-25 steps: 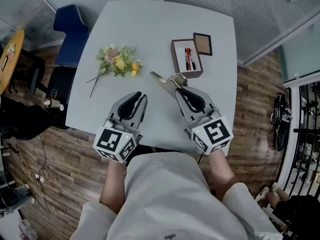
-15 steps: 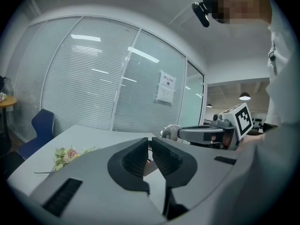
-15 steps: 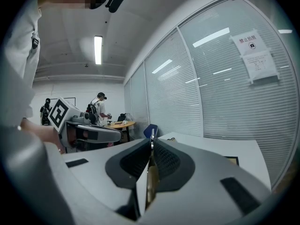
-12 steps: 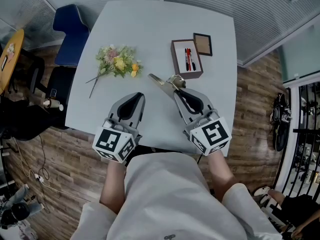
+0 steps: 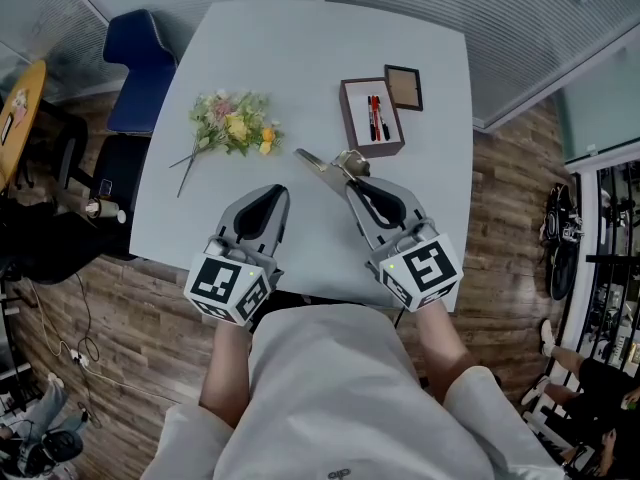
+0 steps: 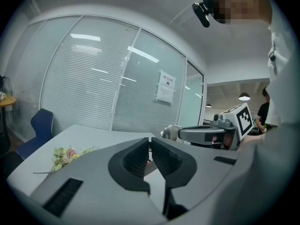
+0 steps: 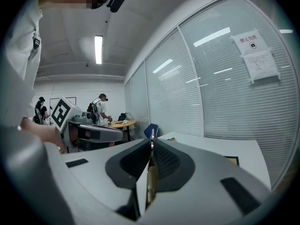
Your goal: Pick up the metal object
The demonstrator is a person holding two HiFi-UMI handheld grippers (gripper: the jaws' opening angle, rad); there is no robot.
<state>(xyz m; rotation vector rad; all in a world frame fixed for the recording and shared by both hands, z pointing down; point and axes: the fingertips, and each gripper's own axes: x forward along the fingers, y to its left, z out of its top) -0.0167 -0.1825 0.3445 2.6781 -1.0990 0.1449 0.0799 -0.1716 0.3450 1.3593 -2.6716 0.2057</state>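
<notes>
- A small open brown box [image 5: 386, 150] sits on the far right part of a white table [image 5: 300, 58]. It holds a red pen and a black pen [image 5: 376, 116] lying side by side.
- A small picture frame [image 5: 404, 87] lies flat just beyond the box's far right corner.
- The right gripper [image 5: 352, 176] has its jaws clamped on the metal object [image 5: 318, 162], a flat, pale, blade-like piece. The piece juts out to the far left of the jaw tips, just off the box's near left corner. Whether it clears the tabletop cannot be told.
- In the right gripper view, the metal object [image 7: 151, 182] shows edge-on as a thin strip pinched between the dark pads.
- The left gripper [image 5: 282, 192] is over the near middle of the table, jaws drawn together with nothing between them.
- A bunch of flowers [image 5: 235, 126] lies on the left side, well apart from both grippers.
- The far half of the table is bare, and the near edge runs under both grippers.
- A blue chair [image 5: 148, 63] stands at the far left corner.
</notes>
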